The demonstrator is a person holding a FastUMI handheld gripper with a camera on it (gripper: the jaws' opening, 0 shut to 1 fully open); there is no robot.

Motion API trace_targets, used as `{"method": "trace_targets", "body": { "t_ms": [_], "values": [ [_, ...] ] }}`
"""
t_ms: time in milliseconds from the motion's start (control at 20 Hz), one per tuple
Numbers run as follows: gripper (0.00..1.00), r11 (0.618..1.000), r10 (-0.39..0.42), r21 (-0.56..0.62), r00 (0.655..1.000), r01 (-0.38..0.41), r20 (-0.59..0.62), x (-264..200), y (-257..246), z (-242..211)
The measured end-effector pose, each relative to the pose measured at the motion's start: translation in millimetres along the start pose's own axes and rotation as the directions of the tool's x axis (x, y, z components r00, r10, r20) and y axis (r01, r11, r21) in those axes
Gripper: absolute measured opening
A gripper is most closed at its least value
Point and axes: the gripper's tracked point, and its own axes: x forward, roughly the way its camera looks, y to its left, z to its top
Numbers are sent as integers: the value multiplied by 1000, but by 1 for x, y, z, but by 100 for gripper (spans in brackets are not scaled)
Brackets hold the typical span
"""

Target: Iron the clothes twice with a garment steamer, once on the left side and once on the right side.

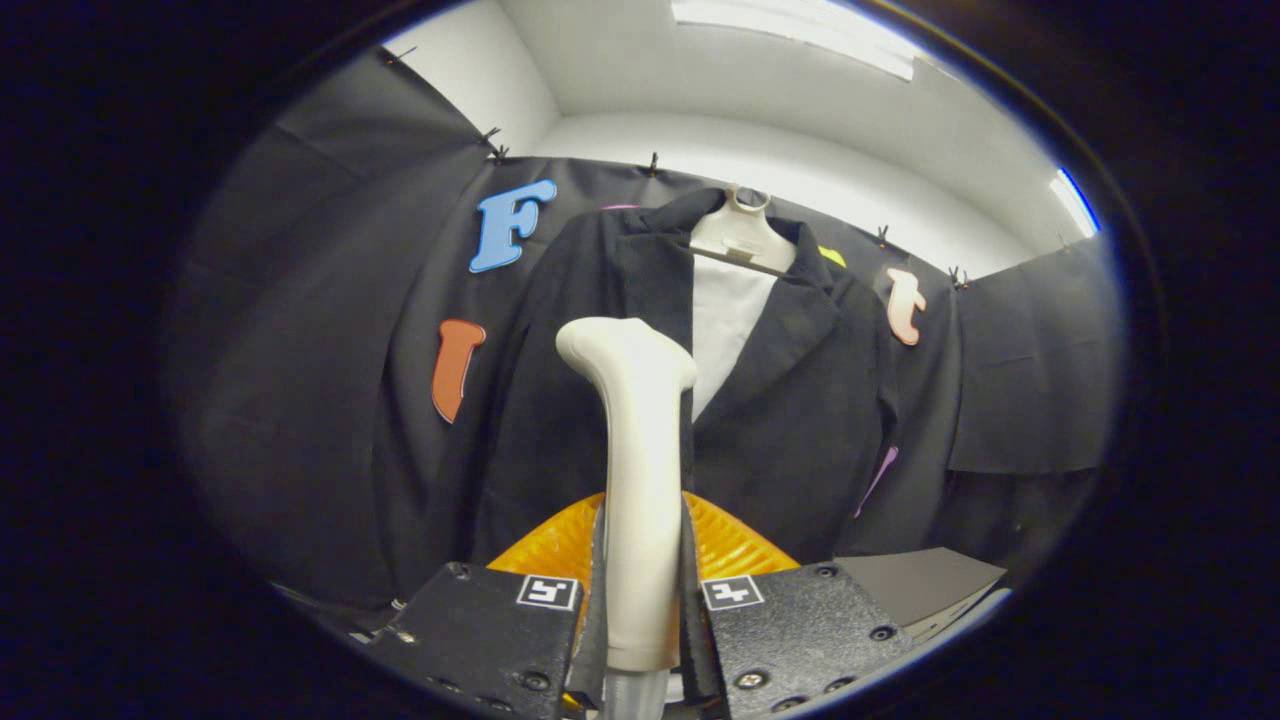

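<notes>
My fingers [640, 600] clamp the garment steamer [638, 480] by its stiff, smooth handle; likely light but slippery. Its head sits before the soft, limp jacket [800, 420] hanging just beyond.

One of each thing, two fingers.

One gripper [640, 610], its two fingers [480, 625] pressed against the sides of one cream steamer [640, 480] that stands between them. One dark jacket [790, 420] hangs beyond them on one pale hanger [742, 238], with one white panel [725, 320] showing between its two lapels. One orange ridged piece [550, 545] lies just behind the fingers and the steamer handle. Two small square marker tags [547, 591] sit on the fingers, one on each. One grey flat board [920, 585] lies beside the right-hand finger. Two ceiling lights [800, 30] show above the booth wall.
</notes>
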Motion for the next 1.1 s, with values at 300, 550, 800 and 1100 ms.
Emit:
{"method": "trace_targets", "body": {
  "t_ms": [300,550,800,1100],
  "values": [
    [32,1000,-3,-15,999,2,-47,-12,3,-24],
    [32,999,15,-38,996,-18,-89,-22,12,-53],
    [32,998,47,-41,984,-55,-173,-30,22,-98],
    [32,993,69,-72,963,-90,-259,-47,34,-148]
  ]
}}
